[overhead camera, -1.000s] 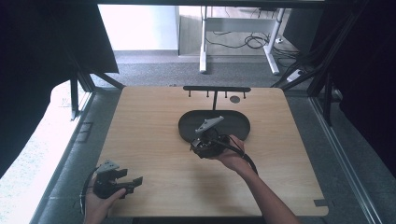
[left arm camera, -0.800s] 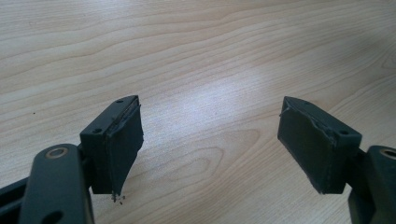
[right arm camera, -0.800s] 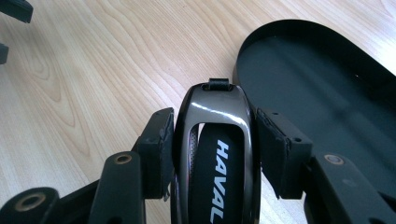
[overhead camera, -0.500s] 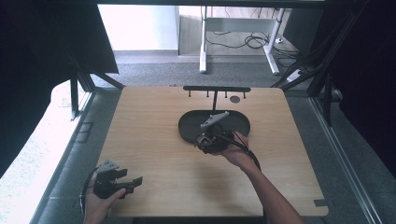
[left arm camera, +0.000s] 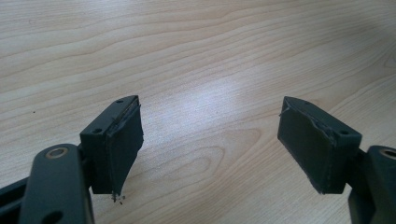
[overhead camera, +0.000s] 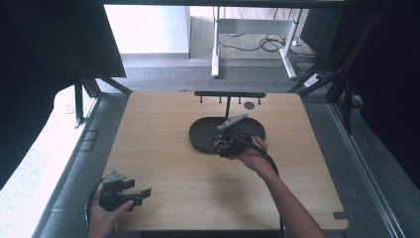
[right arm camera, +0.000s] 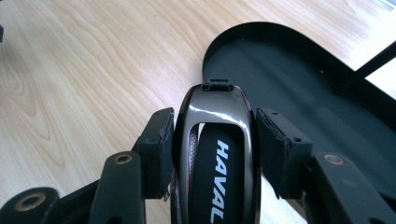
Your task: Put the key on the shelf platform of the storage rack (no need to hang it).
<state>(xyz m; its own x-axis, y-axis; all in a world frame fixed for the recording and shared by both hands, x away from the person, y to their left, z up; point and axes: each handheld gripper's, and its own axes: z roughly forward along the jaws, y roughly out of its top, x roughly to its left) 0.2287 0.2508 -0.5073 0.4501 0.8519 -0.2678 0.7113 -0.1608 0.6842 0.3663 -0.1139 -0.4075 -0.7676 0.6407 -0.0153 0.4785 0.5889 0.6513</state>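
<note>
A glossy black car key fob point(right arm camera: 215, 140) with white "HAVAL" lettering sits between the pads of my right gripper point(right arm camera: 214, 135), which is shut on it. In the high view this right gripper point(overhead camera: 220, 145) hovers over the near edge of a black oval tray point(overhead camera: 200, 136), the base of a small stand. The fob's front end points toward the tray point(right arm camera: 289, 70). My left gripper point(overhead camera: 136, 191) rests at the table's near left corner, and its jaws point(left arm camera: 210, 140) stand wide apart over bare wood with nothing between them.
A thin black post rises from the tray to a crossbar with several small hooks point(overhead camera: 229, 94). A small dark disc point(overhead camera: 249, 105) lies near the far edge. The wooden tabletop point(overhead camera: 163, 148) spreads between the two hands. Desk legs and cables stand on the floor beyond.
My right hand has carried the key fob right and a little farther away, from the tray's left part toward its middle near edge. The left hand has stayed still.
</note>
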